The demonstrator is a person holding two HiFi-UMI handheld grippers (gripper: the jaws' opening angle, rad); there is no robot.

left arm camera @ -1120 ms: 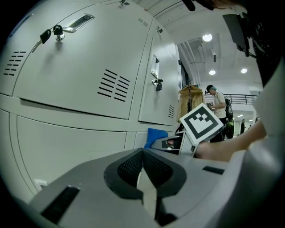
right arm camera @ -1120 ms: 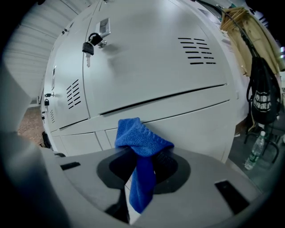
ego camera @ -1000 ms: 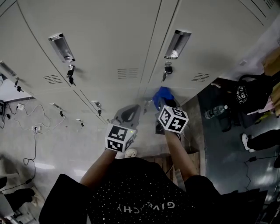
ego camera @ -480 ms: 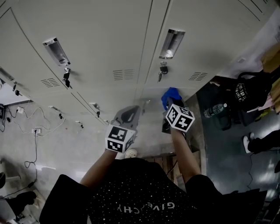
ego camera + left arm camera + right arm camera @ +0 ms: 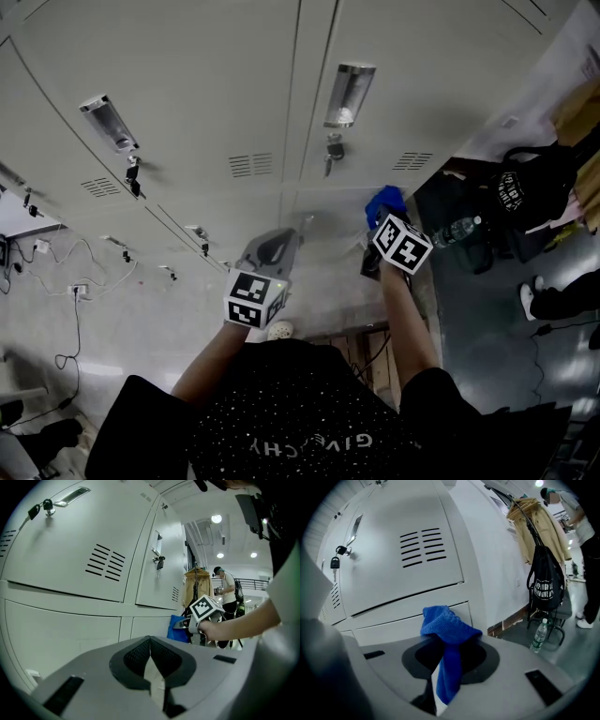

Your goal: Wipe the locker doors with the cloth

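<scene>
Blue cloth being gripped between the clenched jaws of the right gripper, being held close to the locker doors at centre right of the head view, left gripper being held at lower centre, jaws pressed together, empty

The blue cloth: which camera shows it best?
The right gripper view: the blue terry cloth sits large and close in the middle, pinched in the jaws of the right gripper. The head view shows only a small blue bunch beyond that gripper; the left gripper view shows a small, distant blue patch.
</scene>
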